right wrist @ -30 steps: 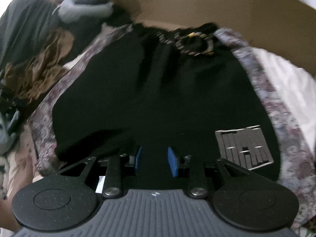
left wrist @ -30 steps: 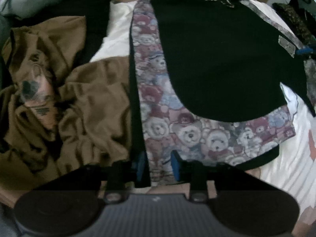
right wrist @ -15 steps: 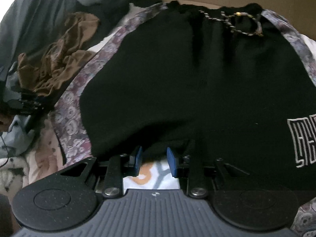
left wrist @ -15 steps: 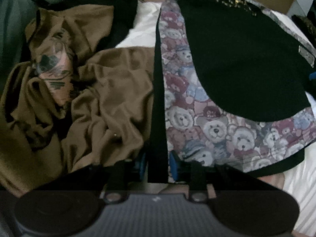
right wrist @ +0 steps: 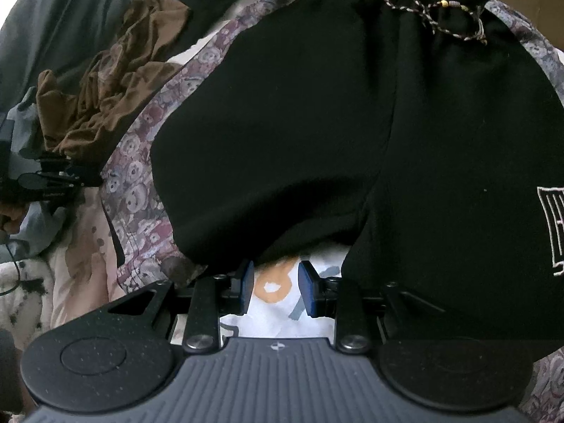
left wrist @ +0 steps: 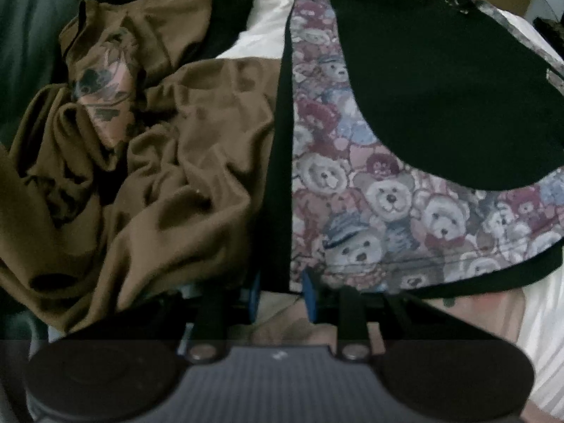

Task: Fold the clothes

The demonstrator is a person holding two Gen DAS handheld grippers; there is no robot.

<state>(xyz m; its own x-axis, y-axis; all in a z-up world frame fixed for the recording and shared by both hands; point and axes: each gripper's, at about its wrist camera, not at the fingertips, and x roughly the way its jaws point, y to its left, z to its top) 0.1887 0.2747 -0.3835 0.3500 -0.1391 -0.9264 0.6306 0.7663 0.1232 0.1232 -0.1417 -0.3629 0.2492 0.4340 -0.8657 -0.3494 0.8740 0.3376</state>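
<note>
Ahead and right of the right claw, the white outlined emblem (right wrist: 553, 231) on the black drawstring shorts (right wrist: 352, 112) was cut off by the frame edge. The crumpled brown garment (left wrist: 169, 176) hid the left claw's left blue fingertip.

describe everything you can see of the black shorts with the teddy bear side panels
The black shorts lie spread flat on the bed, waistband at the far end. The body looks like soft black fleece; teddy-bear print panels run down both sides and along the hem. A braided drawstring with small beads sits at the gathered waist, and a white outlined logo marks one leg. The crumpled brown garment borders one side. The open right claw sits at the crotch edge.
</note>
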